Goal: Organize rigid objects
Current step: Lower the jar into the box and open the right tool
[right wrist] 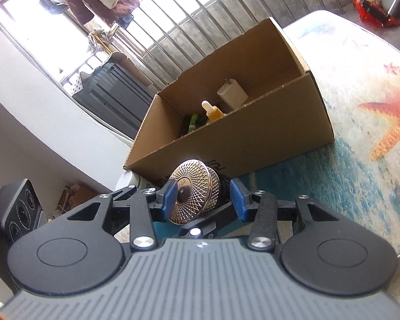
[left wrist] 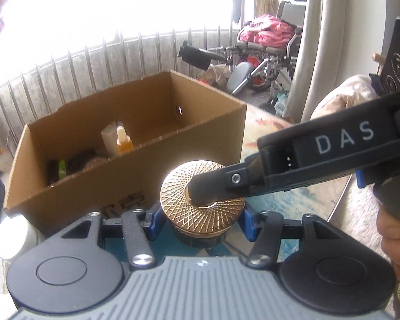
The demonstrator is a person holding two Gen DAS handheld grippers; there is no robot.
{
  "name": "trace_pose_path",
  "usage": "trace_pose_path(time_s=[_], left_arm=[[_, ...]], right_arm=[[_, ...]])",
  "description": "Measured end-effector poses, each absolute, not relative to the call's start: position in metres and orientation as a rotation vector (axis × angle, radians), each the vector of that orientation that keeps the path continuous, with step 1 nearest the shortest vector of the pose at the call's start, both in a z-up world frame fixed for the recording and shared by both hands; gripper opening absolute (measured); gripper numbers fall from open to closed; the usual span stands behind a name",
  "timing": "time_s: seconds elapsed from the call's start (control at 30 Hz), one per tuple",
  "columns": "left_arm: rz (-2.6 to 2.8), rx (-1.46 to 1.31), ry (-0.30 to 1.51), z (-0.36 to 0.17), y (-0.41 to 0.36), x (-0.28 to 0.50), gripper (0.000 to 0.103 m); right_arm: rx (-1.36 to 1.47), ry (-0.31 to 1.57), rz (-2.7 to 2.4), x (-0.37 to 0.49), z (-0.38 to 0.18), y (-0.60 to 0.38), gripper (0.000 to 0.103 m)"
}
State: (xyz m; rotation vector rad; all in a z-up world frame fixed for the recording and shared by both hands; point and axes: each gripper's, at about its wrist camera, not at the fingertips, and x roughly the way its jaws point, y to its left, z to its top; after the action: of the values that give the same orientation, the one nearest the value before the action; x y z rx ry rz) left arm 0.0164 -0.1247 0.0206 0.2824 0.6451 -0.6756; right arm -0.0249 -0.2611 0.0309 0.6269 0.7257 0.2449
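A dark jar with a patterned gold lid [left wrist: 202, 197] sits between the blue pads of my left gripper [left wrist: 200, 221], which is shut on its body just above the table. My right gripper [right wrist: 204, 200] reaches in from the right in the left wrist view [left wrist: 200, 194]; one finger lies on the lid top, the other pad [right wrist: 238, 200] is by the jar's underside, so it grips the jar [right wrist: 194, 194] top to bottom. An open cardboard box [left wrist: 136, 144] stands just behind, holding an orange dropper bottle [left wrist: 124, 142], a white container [right wrist: 232, 93] and dark items.
The table carries a blue sea-print cloth with an orange starfish [right wrist: 386, 122]. A white lidded tub [left wrist: 13, 234] stands left of the box. A railing [left wrist: 93, 61] and a wheelchair [left wrist: 264, 53] with pink bedding lie behind. A curtain [left wrist: 309, 45] hangs at right.
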Motion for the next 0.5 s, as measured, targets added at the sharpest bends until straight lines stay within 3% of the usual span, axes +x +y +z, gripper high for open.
trace_pose_path(time_s=[0.5], left_arm=[[-0.616, 0.187, 0.586, 0.098, -0.144, 0.083, 0.057]], right_arm=[[0.447, 0.673, 0.300, 0.064, 0.121, -0.281, 0.044]])
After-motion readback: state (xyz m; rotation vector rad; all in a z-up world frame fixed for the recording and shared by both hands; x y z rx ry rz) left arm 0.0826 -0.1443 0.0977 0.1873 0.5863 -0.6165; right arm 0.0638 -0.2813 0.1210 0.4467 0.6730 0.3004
